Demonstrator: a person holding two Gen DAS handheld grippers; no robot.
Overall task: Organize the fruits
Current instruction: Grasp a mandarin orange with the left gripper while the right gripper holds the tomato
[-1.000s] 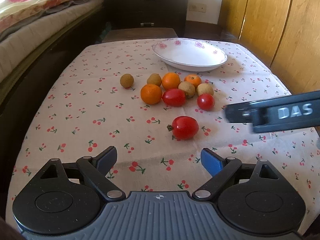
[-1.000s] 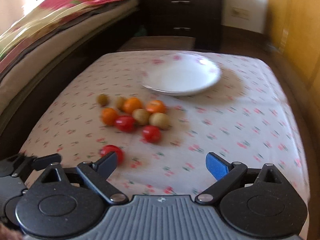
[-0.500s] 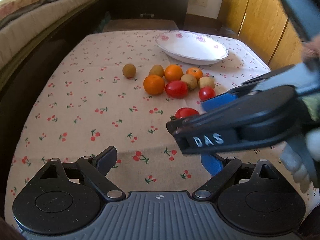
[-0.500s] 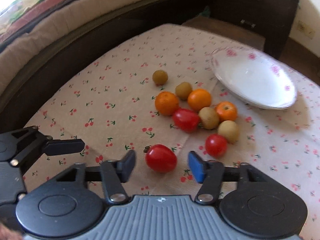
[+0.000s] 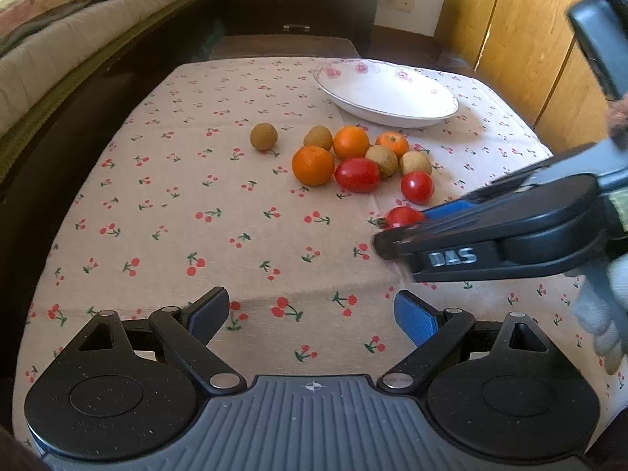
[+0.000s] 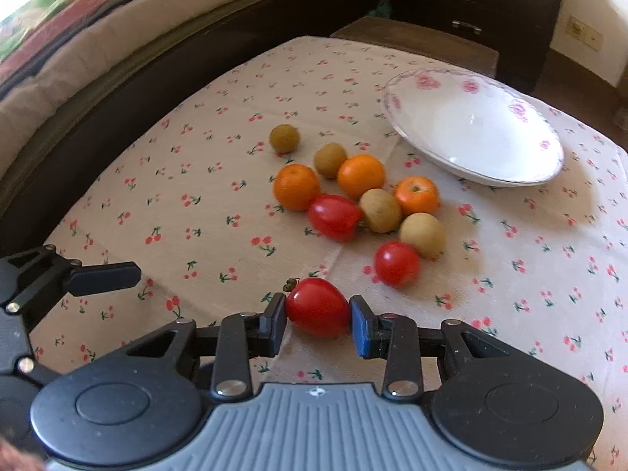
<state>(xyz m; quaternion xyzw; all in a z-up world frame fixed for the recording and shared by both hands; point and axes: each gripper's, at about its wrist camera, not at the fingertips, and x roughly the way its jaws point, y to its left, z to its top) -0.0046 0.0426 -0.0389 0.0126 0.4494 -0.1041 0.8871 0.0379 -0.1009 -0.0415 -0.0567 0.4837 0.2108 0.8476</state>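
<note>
Right wrist view: ten fruits were counted on the cherry-print tablecloth (image 6: pixel 219 125). Three were tomatoes: the nearest tomato (image 6: pixel 317 307) was pinched between the two pads of the right gripper (image 6: pixel 318 324), touched on both sides; a long tomato (image 6: pixel 334 216) and a round tomato (image 6: pixel 396 263) were seen further out. Three oranges were counted, at (image 6: pixel 296 187), (image 6: pixel 361 176) and (image 6: pixel 417 195). Four brown fruits were counted: a lone brown fruit (image 6: pixel 284 138) set apart at the far left, and three within the cluster at (image 6: pixel 330 159), (image 6: pixel 380 210) and (image 6: pixel 422 234). One white plate (image 6: pixel 396 114) with a pink floral rim was seen beyond the cluster, with nothing lying in it.

In the left wrist view, the left gripper (image 5: pixel 314 312) was held spread wide above bare cloth, nothing between its pads. The gripped tomato was mostly hidden there behind the right gripper's dark body, only a red sliver being visible. The right edge of that view was blurred, and a gloved hand (image 5: pixel 604 314) was cut off by the frame
</note>
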